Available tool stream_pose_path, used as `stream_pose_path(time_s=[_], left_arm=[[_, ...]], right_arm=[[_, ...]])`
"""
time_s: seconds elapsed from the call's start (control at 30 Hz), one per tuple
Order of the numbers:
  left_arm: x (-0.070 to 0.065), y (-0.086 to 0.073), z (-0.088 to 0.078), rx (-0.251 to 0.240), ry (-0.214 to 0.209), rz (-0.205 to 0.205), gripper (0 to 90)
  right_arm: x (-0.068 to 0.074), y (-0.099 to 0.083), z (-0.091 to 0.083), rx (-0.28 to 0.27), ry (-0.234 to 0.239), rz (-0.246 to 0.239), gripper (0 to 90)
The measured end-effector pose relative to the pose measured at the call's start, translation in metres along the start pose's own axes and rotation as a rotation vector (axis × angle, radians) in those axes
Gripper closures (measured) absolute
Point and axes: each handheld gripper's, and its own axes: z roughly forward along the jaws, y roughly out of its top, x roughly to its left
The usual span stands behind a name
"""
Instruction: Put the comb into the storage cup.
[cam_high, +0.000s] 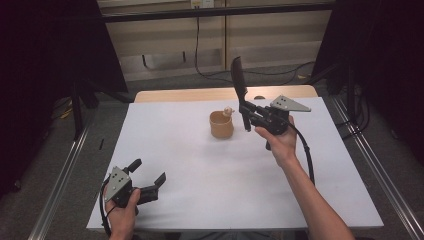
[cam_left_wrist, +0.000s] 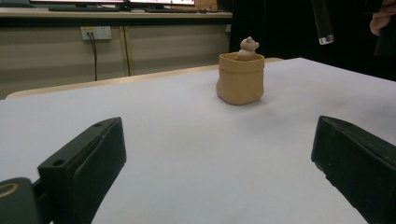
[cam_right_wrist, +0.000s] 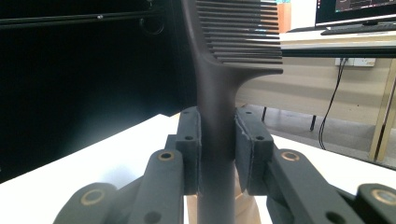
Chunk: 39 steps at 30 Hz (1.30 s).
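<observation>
My left gripper (cam_high: 148, 182) sat nearest, jaws spread wide over bare white table (cam_high: 200, 170). My right gripper (cam_high: 246, 116) clamped a long black comb (cam_high: 238, 80) by its handle, teeth up, just beside the tan pouch (cam_high: 221, 125).

Right gripper (cam_high: 246, 111) holds comb (cam_high: 238, 80) upright, seemingly beside pouch (cam_high: 221, 125).

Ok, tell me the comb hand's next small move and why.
Probably carry the comb left until its handle hangs over the pouch, then lower it in. The right gripper clamps it upright, just right of the pouch, whose open mouth has only a small figure at the rim.
</observation>
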Motion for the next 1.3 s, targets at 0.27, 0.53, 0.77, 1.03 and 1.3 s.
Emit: stream_pose_path(time_s=[0.27, 0.53, 0.77, 1.03, 1.3], left_arm=[[0.000, 0.000, 0.000, -0.002, 0.001, -0.004, 3.2], [0.001, 0.000, 0.000, 0.001, -0.001, 0.001, 3.3], [0.001, 0.000, 0.000, -0.001, -0.005, 0.001, 3.3], [0.000, 0.000, 0.000, 0.007, -0.010, 0.006, 3.2], [0.000, 0.000, 0.000, 0.004, -0.011, 0.007, 3.2]], right_arm=[[0.000, 0.012, 0.016, -0.009, 0.003, -0.022, 72.9], [0.000, 0.018, 0.032, -0.011, 0.010, -0.024, 72.9], [-0.004, 0.016, 0.044, -0.007, 0.015, -0.019, 72.9], [-0.005, 0.015, 0.060, -0.002, 0.034, -0.004, 72.9], [-0.007, 0.014, 0.071, 0.004, 0.030, -0.031, 72.9]])
